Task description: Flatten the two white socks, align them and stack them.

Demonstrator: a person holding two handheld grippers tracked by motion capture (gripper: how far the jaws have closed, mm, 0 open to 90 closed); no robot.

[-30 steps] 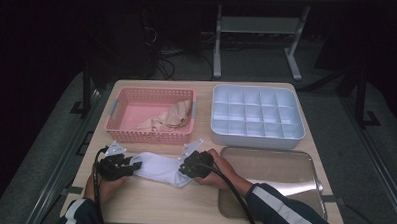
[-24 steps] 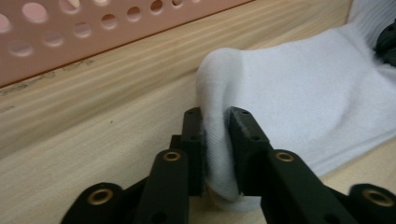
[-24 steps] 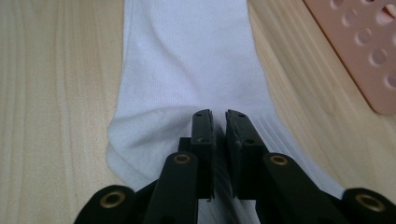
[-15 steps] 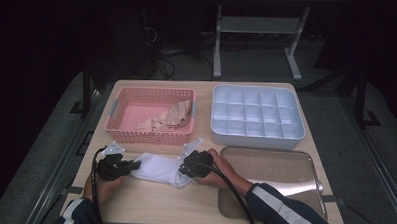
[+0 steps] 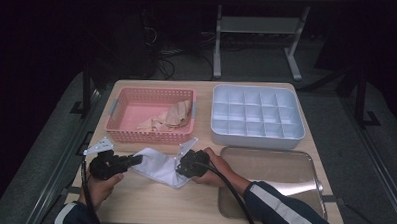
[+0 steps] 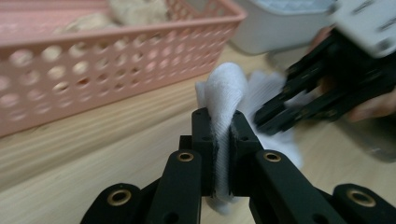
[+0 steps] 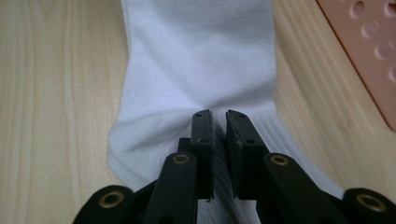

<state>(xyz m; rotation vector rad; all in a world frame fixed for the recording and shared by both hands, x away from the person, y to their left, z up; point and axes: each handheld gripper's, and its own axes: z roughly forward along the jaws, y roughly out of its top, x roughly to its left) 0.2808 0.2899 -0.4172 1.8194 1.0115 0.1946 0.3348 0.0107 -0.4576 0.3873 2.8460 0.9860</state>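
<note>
On the near edge of the desk point(image 5: 148, 200), we saw one white sock point(image 5: 159, 166) lying flat between our two grippers, just in front of the pink basket point(image 5: 117, 109). Our left gripper point(image 5: 133, 161) had just been closing, and in the left gripper view its jaws were clenched on a raised fold of the sock's end. Our right gripper point(image 5: 180, 168) was clamped on the sock's other end, with the ribbed cloth pinched between its jaws in the right gripper view. We counted one basket, holding a small heap of beige cloth point(image 5: 170, 117); how many pieces made up the heap we could not tell. Beside it stood one white divided tray point(image 5: 258, 139) with many compartments, and nearer to us, to the right, lay one metal tray point(image 5: 279, 170).
</note>
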